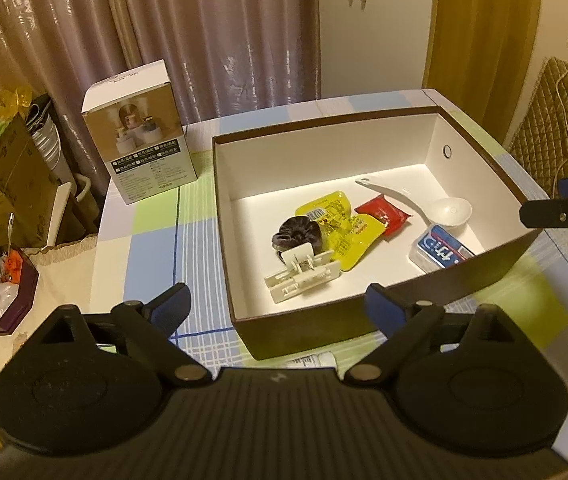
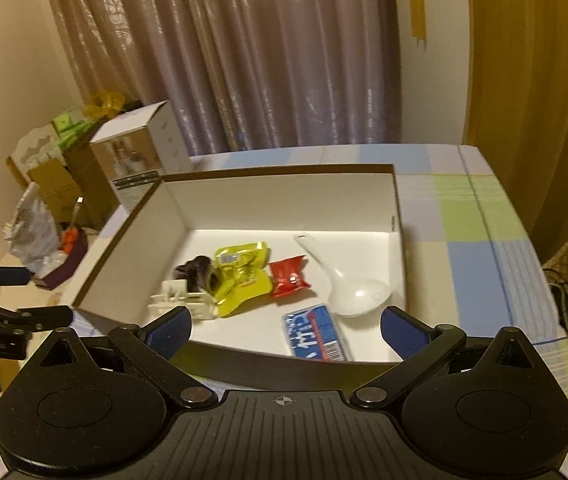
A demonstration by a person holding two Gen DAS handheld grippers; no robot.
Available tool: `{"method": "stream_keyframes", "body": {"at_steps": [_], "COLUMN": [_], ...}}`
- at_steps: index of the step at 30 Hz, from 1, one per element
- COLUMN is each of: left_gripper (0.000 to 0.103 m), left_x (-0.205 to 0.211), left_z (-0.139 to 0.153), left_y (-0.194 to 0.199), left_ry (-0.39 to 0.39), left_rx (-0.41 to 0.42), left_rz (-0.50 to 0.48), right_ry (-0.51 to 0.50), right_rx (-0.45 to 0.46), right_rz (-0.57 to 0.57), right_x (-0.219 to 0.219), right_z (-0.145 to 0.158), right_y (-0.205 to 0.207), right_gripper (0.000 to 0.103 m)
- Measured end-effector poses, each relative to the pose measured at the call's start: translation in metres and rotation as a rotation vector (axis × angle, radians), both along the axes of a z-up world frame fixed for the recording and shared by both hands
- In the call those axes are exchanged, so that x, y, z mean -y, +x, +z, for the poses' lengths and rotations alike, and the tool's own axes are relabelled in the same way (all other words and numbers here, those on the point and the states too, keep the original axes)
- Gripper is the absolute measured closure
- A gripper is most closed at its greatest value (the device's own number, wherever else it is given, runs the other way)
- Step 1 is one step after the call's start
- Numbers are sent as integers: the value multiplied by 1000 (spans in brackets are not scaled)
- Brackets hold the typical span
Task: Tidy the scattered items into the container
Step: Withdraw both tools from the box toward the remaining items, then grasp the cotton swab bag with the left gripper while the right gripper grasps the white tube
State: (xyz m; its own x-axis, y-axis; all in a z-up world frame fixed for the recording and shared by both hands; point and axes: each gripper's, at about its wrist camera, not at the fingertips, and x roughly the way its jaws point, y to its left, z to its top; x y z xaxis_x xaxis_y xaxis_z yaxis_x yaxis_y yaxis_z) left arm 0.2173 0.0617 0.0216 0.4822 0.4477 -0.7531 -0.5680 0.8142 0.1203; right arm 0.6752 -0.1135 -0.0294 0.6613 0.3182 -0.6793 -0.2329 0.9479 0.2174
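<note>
Now both the left gripper (image 1: pixel 275 304) and right gripper (image 2: pixel 286 330) gape empty above the box (image 1: pixel 388 316); a small tube (image 1: pixel 316 359), light and slippery, lies just outside its near wall — pinch its middle.

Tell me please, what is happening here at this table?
A person is tidying small items into a box with two hand-held grippers. The left gripper and right gripper both have open jaws holding nothing, near the box's front wall. Inside already lie a hair clip, a scrunchie, a yellow packet, a red packet, a spoon and a blue-topped case. A small tube lies on the table in front of the box.
</note>
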Motion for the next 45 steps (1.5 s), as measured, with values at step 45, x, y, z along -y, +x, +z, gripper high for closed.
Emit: {"method": "stream_keyframes", "body": {"at_steps": [45], "left_gripper": [11], "left_x": [71], "left_z": [-126], "left_y": [-58], "left_ry": [-324], "left_rx": [-152], "left_rz": [-4], "right_ry": [-180], "right_rx": [-227], "right_rz": [99], "right_x": [-8], "right_z": [-110], "right_y": [-93], "right_gripper": [0]}}
